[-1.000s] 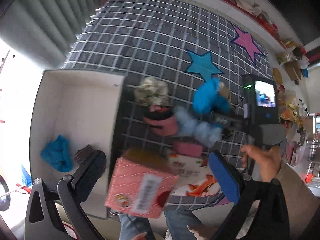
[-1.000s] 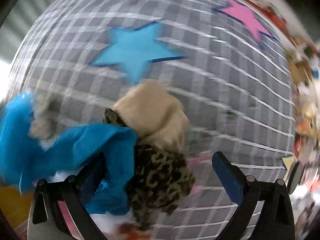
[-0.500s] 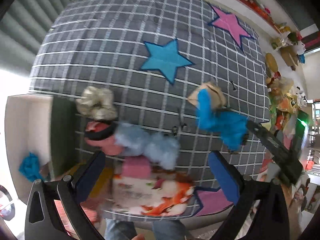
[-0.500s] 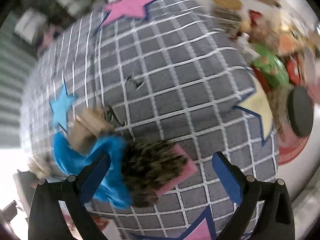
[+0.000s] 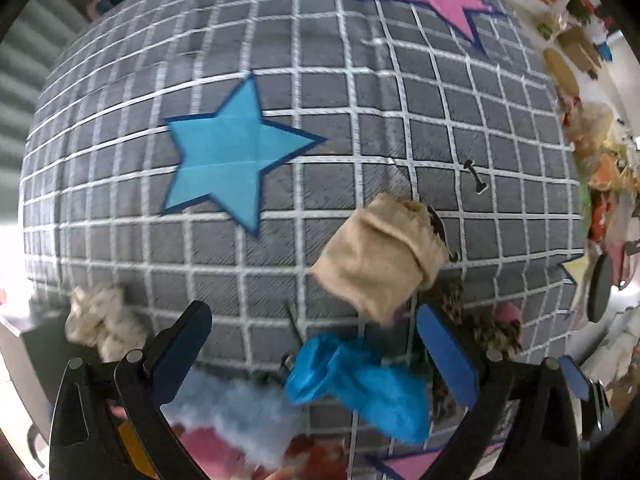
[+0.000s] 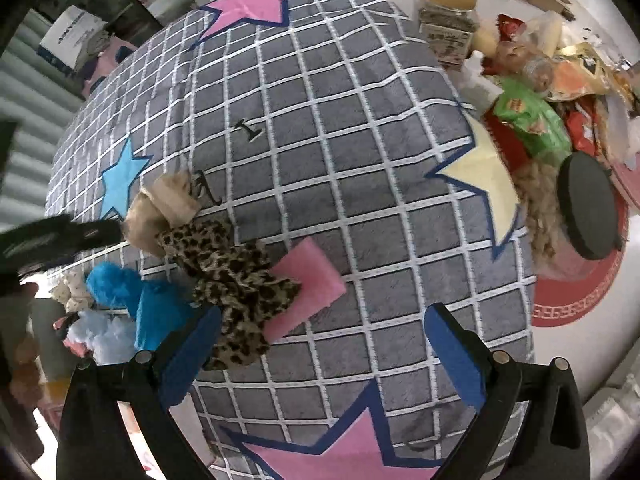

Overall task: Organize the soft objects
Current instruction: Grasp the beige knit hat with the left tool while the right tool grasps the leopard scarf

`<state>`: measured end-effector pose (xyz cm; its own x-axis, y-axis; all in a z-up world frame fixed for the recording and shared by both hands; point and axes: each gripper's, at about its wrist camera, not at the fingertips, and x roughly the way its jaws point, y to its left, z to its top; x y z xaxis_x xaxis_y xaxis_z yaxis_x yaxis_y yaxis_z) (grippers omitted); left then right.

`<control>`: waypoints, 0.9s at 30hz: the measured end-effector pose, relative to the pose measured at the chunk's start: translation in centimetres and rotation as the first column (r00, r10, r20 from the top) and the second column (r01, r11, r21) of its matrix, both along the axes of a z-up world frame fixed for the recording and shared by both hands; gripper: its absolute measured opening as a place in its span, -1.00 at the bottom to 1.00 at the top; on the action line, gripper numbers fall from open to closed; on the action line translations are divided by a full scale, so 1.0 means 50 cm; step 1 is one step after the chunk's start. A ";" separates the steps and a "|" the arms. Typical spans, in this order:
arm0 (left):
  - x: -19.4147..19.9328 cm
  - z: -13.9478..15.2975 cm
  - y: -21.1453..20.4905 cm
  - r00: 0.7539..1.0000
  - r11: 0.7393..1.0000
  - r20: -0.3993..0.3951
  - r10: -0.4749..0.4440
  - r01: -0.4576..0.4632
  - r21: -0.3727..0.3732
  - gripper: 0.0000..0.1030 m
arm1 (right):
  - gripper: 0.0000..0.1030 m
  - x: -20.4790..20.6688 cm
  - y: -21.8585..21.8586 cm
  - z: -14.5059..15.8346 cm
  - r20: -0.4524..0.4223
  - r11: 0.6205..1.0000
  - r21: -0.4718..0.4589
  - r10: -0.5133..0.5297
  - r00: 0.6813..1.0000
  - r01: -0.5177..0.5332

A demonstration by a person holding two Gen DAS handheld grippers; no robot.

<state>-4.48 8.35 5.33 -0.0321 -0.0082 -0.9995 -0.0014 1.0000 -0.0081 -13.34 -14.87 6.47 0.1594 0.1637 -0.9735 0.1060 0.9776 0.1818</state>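
Released, leopard scrunchie (image 6: 236,280) now overlaps left fingers (image 6: 192,356).

The blanket (image 6: 360,168) looks like short matt grey plush, crossed by white woven tape, with smooth flat cloth stars sewn on. The blue cloth (image 5: 360,384) has a satin sheen; the beige cloth (image 5: 380,256) is matt and finely ribbed. The leopard-print cloth (image 6: 236,280) is thin, crumpled fabric. The pink sponge (image 6: 308,284) is matt foam with a fine-pored face. The light blue fluff (image 6: 100,332) is furry. Each hand-held gripper, left (image 5: 316,358) and right (image 6: 322,356), has black matt plastic arms and blue rubbery pads (image 6: 452,356)
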 end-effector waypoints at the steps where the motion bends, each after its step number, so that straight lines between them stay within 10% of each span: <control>1: 0.004 -0.007 -0.005 1.000 1.000 -0.001 -0.008 0.008 0.006 0.99 | 0.97 -0.003 0.005 0.002 0.008 1.000 -0.004 0.021 1.000 -0.021; 12: 0.026 -0.099 -0.050 0.992 0.995 -0.088 -0.088 0.091 0.041 0.62 | 0.97 0.007 0.084 -0.014 0.052 0.955 -0.041 0.295 0.954 -0.293; 17: 0.049 -0.086 -0.063 0.990 0.993 -0.089 -0.114 0.111 -0.029 -0.74 | 0.97 0.034 0.129 -0.038 0.042 0.906 -0.089 0.418 0.907 -0.413; 22: 0.062 -0.037 0.007 1.000 1.000 -0.014 0.004 -0.004 -0.001 -0.74 | 0.96 0.056 0.195 -0.080 -0.006 0.821 -0.162 0.553 0.833 -0.547; 27: 0.050 0.019 0.062 0.998 0.999 0.054 0.037 -0.038 0.008 -0.74 | 0.16 0.051 0.269 -0.117 -0.069 0.699 -0.231 0.682 0.728 -0.677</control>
